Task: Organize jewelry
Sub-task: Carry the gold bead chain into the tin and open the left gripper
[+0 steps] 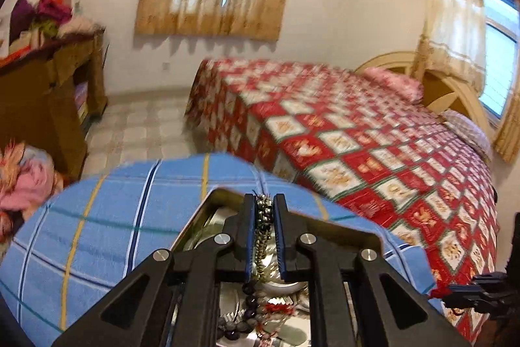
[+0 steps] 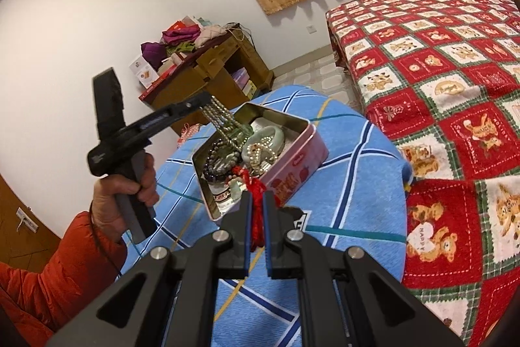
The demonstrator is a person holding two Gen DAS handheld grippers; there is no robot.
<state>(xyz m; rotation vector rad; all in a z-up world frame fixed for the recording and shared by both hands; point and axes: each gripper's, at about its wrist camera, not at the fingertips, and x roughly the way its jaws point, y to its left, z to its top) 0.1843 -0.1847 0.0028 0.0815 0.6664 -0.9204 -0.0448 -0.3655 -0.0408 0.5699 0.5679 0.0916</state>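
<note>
A pink metal tin point(image 2: 292, 165) stands open on a blue checked cloth point(image 2: 351, 204). It holds a dark bead bracelet point(image 2: 214, 165), a pale jade bangle point(image 2: 269, 139) and pearl strands. My left gripper point(image 1: 264, 210) is shut on a silver-gold chain necklace point(image 1: 261, 236), whose strands hang from it into the tin point(image 1: 208, 217); the left gripper also shows in the right wrist view point(image 2: 204, 98) above the tin's left side. My right gripper point(image 2: 257, 200) is shut on a red tassel cord point(image 2: 256, 217) at the tin's near corner.
A bed with a red patchwork quilt point(image 2: 455, 86) stands right of the small table. A wooden desk point(image 2: 214, 70) piled with clothes and boxes stands against the far wall. Tiled floor point(image 1: 143, 132) lies between them. Pink clothes point(image 1: 22, 181) lie at the left.
</note>
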